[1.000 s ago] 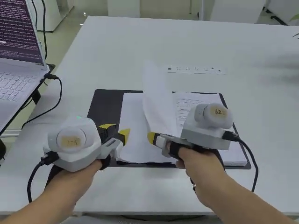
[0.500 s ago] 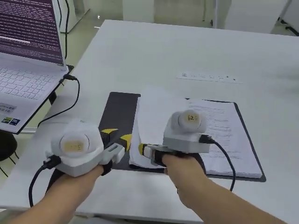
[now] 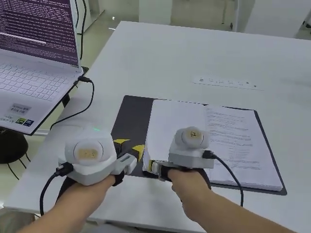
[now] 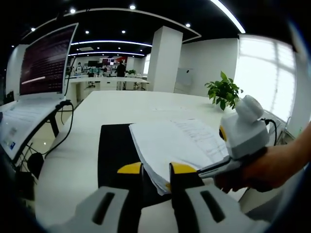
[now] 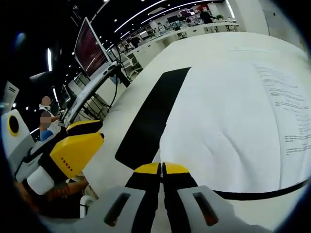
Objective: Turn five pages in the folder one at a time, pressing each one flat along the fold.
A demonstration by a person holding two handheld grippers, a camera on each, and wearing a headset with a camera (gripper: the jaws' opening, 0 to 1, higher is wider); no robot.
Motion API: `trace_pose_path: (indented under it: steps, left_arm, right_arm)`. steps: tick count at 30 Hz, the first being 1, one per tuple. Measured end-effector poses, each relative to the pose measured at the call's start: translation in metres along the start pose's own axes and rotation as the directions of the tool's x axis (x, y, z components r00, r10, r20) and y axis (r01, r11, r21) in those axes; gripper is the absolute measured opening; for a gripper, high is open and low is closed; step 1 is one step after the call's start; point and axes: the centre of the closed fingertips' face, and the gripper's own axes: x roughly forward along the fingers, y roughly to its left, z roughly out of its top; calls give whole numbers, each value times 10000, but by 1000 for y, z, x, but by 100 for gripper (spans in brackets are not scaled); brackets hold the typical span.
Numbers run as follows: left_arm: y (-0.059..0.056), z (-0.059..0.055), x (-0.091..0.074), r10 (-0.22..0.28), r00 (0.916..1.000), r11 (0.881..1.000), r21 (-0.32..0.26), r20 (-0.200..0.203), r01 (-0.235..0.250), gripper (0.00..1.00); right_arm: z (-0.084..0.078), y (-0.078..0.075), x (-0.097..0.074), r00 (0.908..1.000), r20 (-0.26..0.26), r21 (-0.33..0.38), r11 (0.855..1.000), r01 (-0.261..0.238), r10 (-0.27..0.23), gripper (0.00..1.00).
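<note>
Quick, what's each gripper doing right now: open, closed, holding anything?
Left gripper: open, holding nothing.
Right gripper: closed, apparently pinching the near edge of the page.
</note>
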Motion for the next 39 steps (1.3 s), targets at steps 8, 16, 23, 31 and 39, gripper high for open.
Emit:
trace_pose_path:
  steps: [8,16,23,31,39]
  left_arm:
    - [-7,-7,13,-190,9986,9996,222,-500,202,19]
    - [-24,-29,45,-468,9869,9963,635,-1541,571,19]
    - [-30,-61,72,27,9689,9956,910,-2473,205,20]
    - [-27,-81,75,928,9676,9848,1651,-2349,-544,20]
    - [-26,-80,75,841,9759,9872,1499,-2013,-541,20]
  right_arm:
    - [-14,14,-5,9972,-129,-148,9972,-739,737,3]
    - [-8,-2,-39,9950,514,261,9959,-869,855,0]
    - [14,-57,-72,9857,1670,1545,9880,-39,-223,0]
    - [30,-109,-96,9663,2393,2404,9700,362,-953,0]
    - [45,-134,-87,9545,2812,2288,9729,340,-995,0]
